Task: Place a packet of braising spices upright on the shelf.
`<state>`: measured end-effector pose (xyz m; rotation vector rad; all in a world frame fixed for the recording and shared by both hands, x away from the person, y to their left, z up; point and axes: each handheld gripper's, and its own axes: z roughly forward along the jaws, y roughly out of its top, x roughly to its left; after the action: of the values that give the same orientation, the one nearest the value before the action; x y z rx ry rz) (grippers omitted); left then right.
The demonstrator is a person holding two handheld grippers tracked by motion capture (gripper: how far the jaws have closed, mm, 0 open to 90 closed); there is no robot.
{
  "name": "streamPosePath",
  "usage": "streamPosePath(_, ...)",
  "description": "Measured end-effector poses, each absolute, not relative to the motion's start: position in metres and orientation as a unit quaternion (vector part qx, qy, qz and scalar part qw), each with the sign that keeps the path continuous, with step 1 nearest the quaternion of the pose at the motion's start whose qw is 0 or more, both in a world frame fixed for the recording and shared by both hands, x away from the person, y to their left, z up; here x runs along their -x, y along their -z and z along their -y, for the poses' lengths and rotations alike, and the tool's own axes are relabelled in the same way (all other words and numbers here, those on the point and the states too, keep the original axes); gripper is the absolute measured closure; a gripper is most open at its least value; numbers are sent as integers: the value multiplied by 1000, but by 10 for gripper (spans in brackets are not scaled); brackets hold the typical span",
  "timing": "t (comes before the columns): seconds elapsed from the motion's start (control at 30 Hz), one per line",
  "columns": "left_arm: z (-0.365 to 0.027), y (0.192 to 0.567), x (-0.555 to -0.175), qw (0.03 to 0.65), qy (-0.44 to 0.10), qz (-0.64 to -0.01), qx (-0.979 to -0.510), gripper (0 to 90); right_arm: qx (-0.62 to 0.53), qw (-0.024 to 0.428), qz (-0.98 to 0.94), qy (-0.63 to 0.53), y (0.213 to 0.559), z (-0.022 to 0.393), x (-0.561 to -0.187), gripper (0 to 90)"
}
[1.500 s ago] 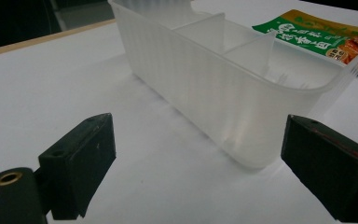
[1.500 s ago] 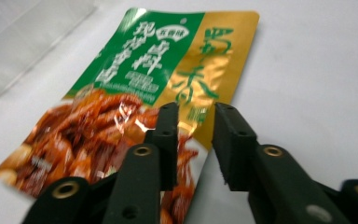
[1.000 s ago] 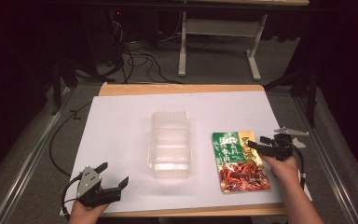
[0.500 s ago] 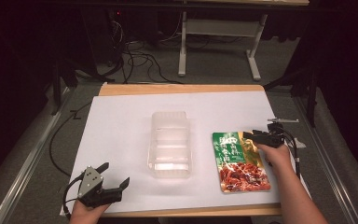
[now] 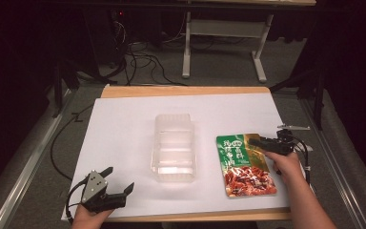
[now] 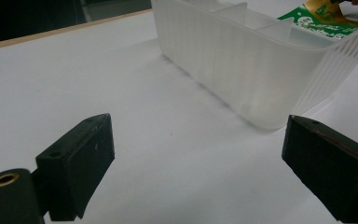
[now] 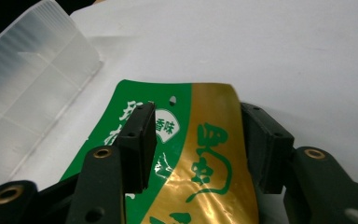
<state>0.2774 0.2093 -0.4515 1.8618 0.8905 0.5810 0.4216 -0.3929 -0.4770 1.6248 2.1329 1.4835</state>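
Observation:
A green and gold food packet (image 5: 245, 164) with a red picture lies flat on the white sheet, right of a clear plastic container (image 5: 173, 148) with dividers. My right gripper (image 5: 255, 141) lies low over the packet's top end. Its jaws have just been closing, and they stand apart with the gold part of the packet (image 7: 205, 154) between them. One pad rests over the green print and the other sits at the packet's edge, with no firm pinch visible. My left gripper (image 5: 120, 178) stands open and empty at the front left, facing the container (image 6: 242, 60).
The white sheet (image 5: 124, 129) covers most of a wooden table (image 5: 186, 90). Cables and a white table frame (image 5: 219, 28) lie on the floor beyond the far edge. A metal rail (image 5: 24, 171) runs along the table's left side.
My right gripper has slid left onto the packet's top end and its jaws have narrowed. The left gripper, packet and container have not moved.

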Motion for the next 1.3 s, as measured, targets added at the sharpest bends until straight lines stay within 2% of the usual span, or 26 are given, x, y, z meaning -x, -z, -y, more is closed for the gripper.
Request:
streamPosePath(0.1, -208, 452, -278, 478, -238, -362, -764, 96, -537, 41, -702, -465, 481, 390, -425, 456)
streamPosePath(0.23, -207, 452, -278, 477, -236, -360, -766, 96, -537, 35, -709, -456, 482, 387, -427, 473)
streamPosePath(0.4, -207, 453, -278, 476, -235, -359, -767, 97, -531, 21, -709, -463, 482, 391, -425, 648)
streamPosePath(0.5, -207, 453, -278, 476, -234, -358, -768, 98, -533, 23, -713, -454, 482, 390, -425, 669)
streamPosePath(0.53, -207, 452, -278, 476, -234, -358, -768, 98, -531, 32, -722, -443, 482, 387, -425, 731)
streamPosePath(0.6, -207, 452, -277, 476, -235, -358, -768, 99, -529, 37, -727, -437, 482, 386, -424, 783)
streamPosePath(0.67, -206, 453, -277, 476, -233, -358, -769, 99, -530, 42, -727, -435, 481, 386, -423, 873)
streamPosePath(0.73, -206, 453, -278, 476, -233, -357, -769, 99, -527, 44, -728, -436, 481, 386, -423, 900)
streamPosePath(0.9, -206, 453, -278, 476, -232, -357, -770, 101, -521, 72, -726, -442, 473, 382, -415, 900)
streamPosePath(1.1, -206, 452, -278, 476, -232, -356, -769, 101, -505, 125, -722, -457, 457, 376, -394, 900)
streamPosePath(1.3, -206, 451, -278, 479, -234, -354, -768, 101, -494, 153, -696, -498, 432, 380, -373, 900)
